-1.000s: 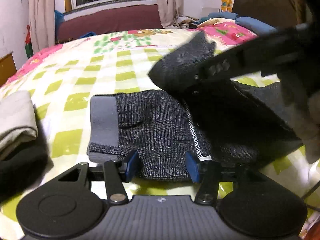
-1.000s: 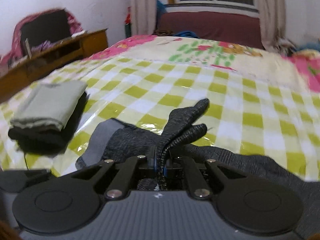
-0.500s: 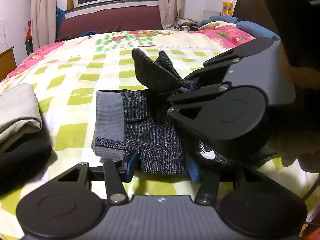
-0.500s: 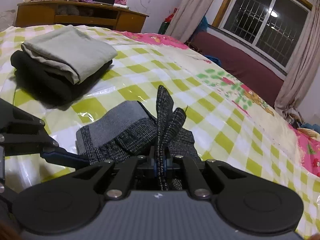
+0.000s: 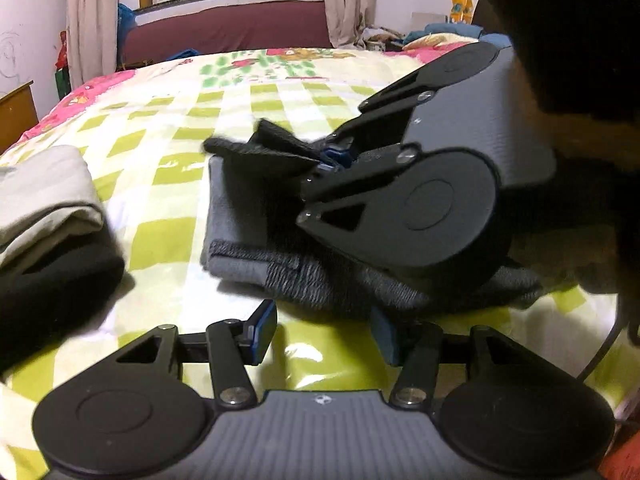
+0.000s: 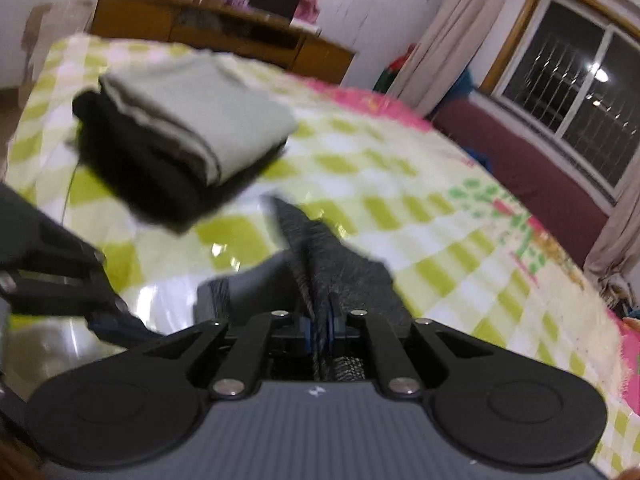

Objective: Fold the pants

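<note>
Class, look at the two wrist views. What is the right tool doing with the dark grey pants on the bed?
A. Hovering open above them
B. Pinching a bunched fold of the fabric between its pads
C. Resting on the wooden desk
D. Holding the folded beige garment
B: the right tool has its blue pads closed on a bunched fold of the pants, which sticks out beyond them.

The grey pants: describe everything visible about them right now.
The grey pants are dark, speckled woven fabric with a plain lighter-grey waistband at their left end. They lie partly folded on the green-checked bedspread. The right gripper has its jaws shut on a bunched leg end held above the waistband. The left gripper sits open at their near edge, not pinching.
</note>
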### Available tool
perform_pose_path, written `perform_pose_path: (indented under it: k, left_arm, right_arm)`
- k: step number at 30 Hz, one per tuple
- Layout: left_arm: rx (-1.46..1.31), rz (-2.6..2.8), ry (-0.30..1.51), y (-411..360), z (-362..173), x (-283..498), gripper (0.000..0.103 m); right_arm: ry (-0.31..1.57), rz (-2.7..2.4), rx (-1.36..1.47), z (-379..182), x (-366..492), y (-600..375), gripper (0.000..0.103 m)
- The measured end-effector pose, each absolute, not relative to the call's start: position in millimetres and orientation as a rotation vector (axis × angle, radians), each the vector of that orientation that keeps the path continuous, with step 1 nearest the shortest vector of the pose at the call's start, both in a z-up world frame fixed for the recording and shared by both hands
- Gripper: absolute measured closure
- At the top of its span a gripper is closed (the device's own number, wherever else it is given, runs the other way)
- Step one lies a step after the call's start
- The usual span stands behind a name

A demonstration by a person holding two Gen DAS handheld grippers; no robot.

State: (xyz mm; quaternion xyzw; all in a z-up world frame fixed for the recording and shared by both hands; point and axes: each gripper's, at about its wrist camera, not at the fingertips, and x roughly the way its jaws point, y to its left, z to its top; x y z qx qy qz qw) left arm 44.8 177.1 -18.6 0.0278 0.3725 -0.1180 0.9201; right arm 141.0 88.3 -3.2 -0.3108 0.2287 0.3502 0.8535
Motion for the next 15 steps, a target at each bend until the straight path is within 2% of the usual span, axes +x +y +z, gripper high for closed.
perform_pose_path:
  k: [4,10,15]
  left_arm:
    - [0.050,-0.234,0.775,184.7,-21.1,38.3,0.037]
    - [0.037,-0.222,0.748,192.2,-16.7,32.5,0.037]
    - [0.035,-0.211,0.688,201.9,-2.6,24.0,0.037]
  right_arm:
    - [0.514,0.813,-0.533,14.2,135.3,76.4,0.082]
    - [0.504,0.786,-0.486,25.1,138.5,73.9,0.081]
    - [0.581,0.864,-0.438,24.6,139.4,78.1,0.082]
